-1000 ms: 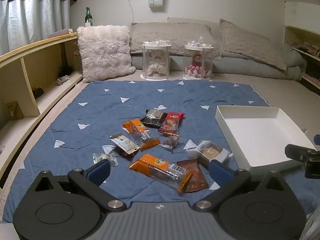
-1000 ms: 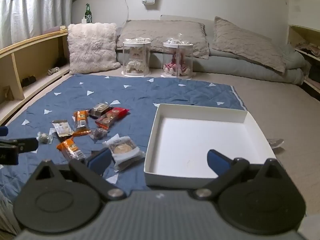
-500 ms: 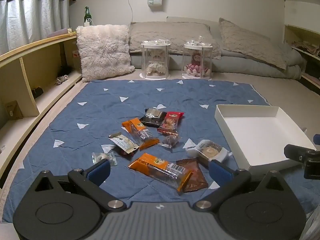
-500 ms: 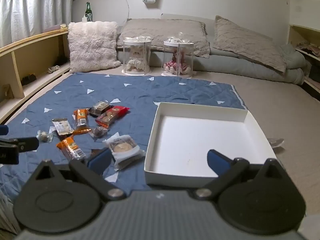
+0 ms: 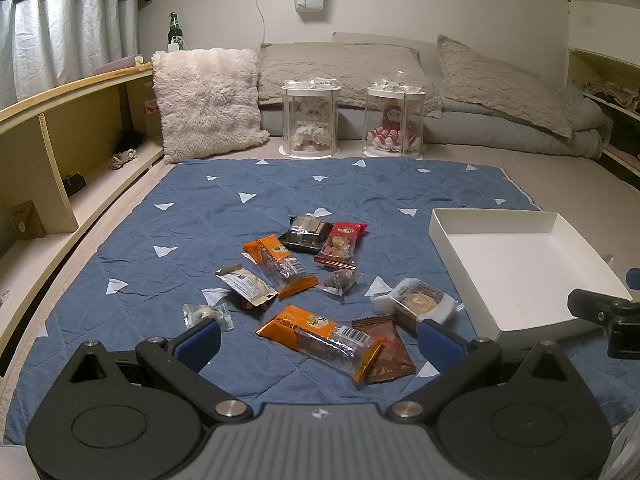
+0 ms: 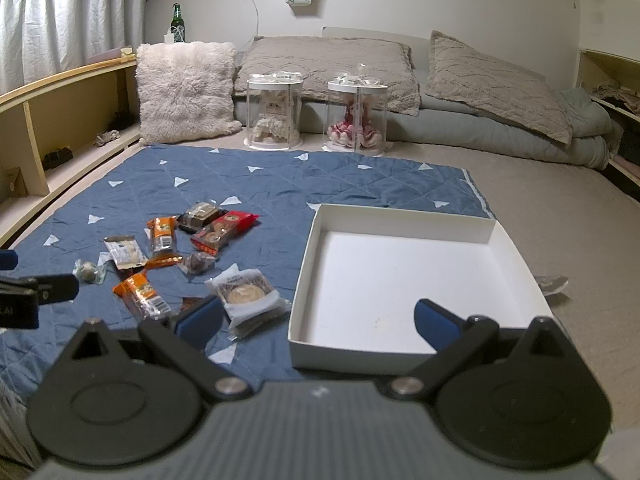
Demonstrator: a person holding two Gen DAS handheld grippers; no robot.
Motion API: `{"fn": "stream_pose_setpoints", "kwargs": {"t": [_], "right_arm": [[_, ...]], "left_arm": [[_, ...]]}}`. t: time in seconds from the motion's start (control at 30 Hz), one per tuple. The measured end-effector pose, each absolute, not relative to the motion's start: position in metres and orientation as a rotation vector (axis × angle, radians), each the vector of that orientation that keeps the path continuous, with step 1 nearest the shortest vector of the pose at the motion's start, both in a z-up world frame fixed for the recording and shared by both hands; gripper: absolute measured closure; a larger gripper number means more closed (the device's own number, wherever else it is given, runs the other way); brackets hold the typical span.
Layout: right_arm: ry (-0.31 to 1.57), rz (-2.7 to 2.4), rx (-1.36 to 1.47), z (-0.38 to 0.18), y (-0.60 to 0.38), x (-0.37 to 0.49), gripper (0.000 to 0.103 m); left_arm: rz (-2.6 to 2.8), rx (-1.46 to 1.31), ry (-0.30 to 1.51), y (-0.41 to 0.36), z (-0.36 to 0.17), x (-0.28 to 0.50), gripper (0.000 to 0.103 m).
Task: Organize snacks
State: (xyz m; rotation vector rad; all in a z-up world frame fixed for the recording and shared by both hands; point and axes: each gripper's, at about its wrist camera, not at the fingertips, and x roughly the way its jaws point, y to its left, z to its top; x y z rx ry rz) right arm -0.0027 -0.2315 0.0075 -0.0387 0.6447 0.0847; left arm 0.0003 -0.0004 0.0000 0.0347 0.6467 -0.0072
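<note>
Fingers (image 5: 198, 338) of both grippers are gaping wide, empty; crinkly orange snack packet (image 5: 320, 334) beside white box (image 6: 516, 258) risking slipping when pinched.

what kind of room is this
Most likely a bedroom or a home lounging nook: pillows along folded bedding, a quilted blue mat on the floor, and curtains above low wooden shelving.

A fluffy white cushion (image 5: 208, 100) leaned beside two grey pillows (image 5: 340, 68), with two clear doll cases (image 5: 310, 120) standing before them and a green bottle (image 5: 174, 32) on the wooden shelf (image 5: 72, 88)
</note>
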Motion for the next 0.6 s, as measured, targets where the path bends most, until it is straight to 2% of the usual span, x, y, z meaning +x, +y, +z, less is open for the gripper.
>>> {"fn": "stream_pose_setpoints", "kwargs": {"t": [0.6], "right_arm": [[0.646,0.084,-0.040,0.0070,-0.2293,-0.0009,0.001]], "left_arm": [[-0.010,0.036,0.648,-0.0009,-0.0001,0.0003,0.000]]}}
